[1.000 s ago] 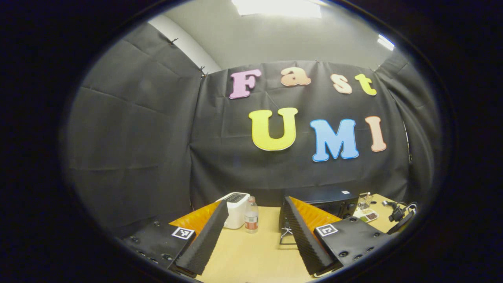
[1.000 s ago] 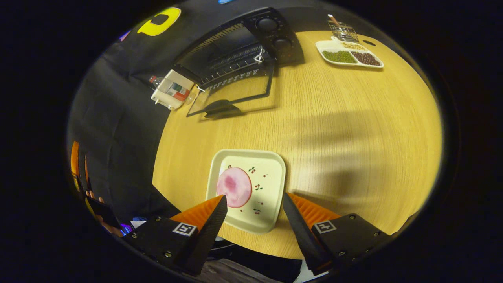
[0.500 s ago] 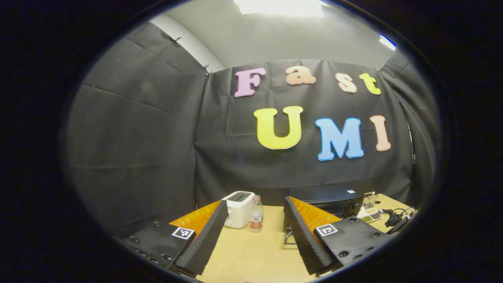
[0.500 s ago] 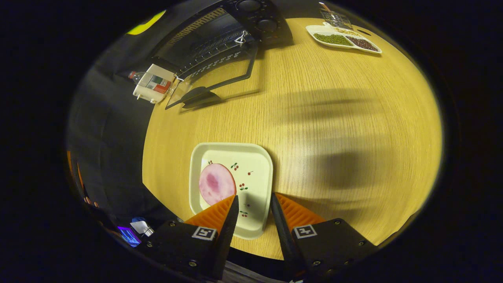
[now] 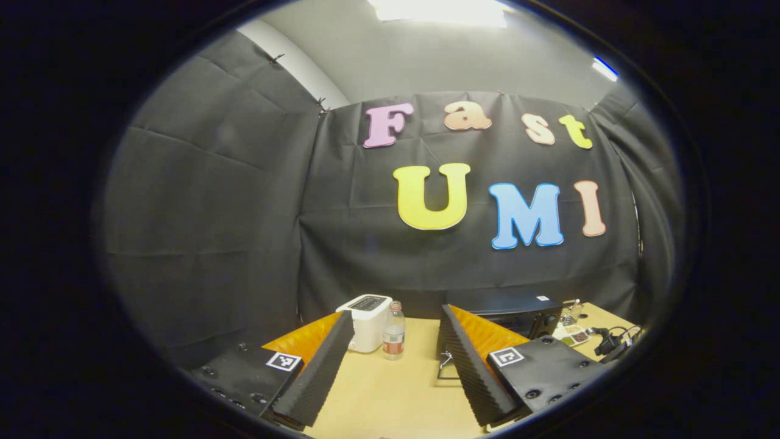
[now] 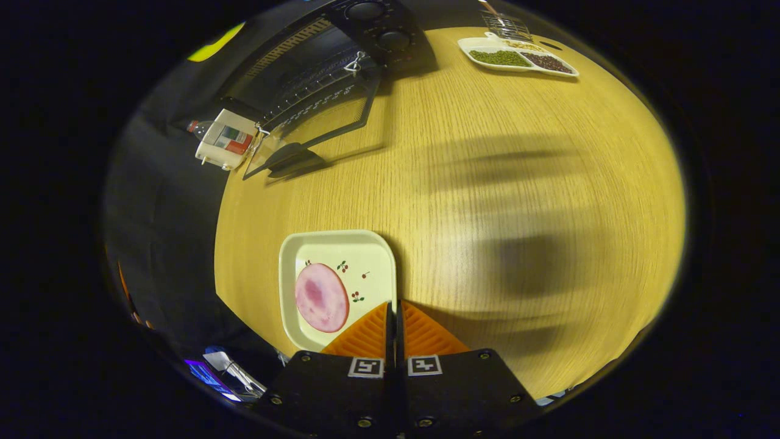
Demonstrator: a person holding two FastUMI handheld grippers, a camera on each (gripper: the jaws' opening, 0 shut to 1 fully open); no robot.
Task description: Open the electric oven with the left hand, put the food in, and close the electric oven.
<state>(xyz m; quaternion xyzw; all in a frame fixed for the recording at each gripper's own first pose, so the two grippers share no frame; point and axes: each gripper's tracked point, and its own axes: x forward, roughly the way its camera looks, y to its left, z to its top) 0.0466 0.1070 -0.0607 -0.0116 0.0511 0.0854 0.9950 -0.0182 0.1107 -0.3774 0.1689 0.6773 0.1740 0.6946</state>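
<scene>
One step looks done, two are left. Nearest, the right gripper (image 6: 393, 314) has its fingers pinched together on the near rim of the square plate (image 6: 372, 256), which sits on the table (image 6: 487, 183) with the pink slice of food (image 6: 321, 297) on it. Farther off, the oven (image 6: 317, 55) stands with its glass door (image 6: 311, 125) folded down (opening done, loading and closing remain). The left gripper (image 5: 393, 360) hangs wide apart, empty, above the tabletop.
</scene>
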